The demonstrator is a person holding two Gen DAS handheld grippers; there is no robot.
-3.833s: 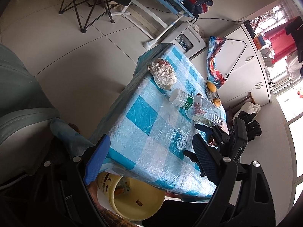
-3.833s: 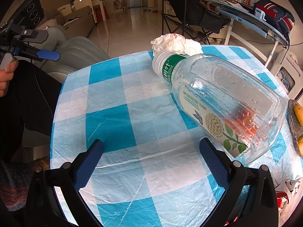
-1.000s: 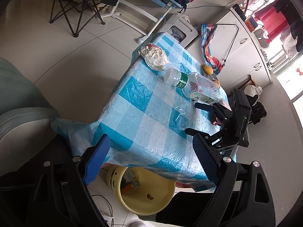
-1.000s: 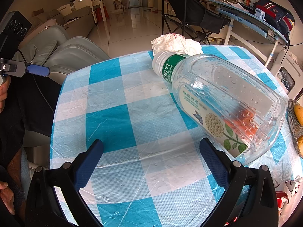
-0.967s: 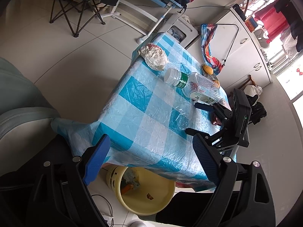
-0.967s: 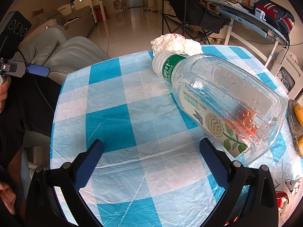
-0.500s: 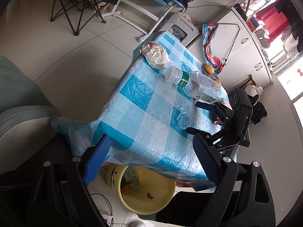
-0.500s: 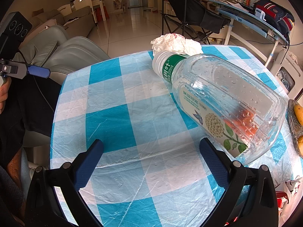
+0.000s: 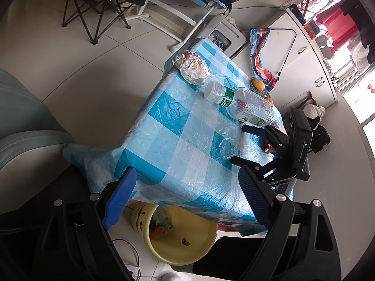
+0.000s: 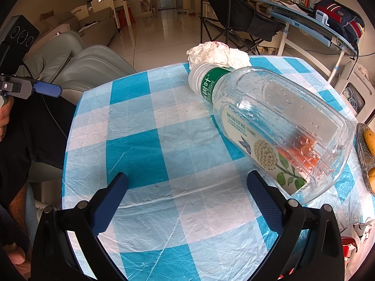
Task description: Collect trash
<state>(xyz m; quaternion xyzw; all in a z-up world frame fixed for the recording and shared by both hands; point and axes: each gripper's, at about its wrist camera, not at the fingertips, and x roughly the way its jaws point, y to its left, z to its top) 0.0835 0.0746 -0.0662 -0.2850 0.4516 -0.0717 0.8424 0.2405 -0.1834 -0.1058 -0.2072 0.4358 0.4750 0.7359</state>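
Two pieces of trash are left on the blue-and-white checked plastic tablecloth (image 10: 145,154), so the collecting is judged to be at the reach for the next item. The clear plastic bottle with a green neck band and white cap (image 10: 276,126) is seen lying on its side just ahead and to the right of the right gripper (image 10: 187,194), base nearest, cap pointing away. The right gripper's jaws are held wide with nothing between them. The crumpled white paper wrapper (image 10: 218,55) is found beyond the cap, touching it or nearly so.

The left gripper (image 9: 185,196) is held wide and empty off the table's near edge, with the round yellow plastic bin (image 9: 187,250) directly below it. A shift right and forward is called for, so the bottle is straddled across its body.
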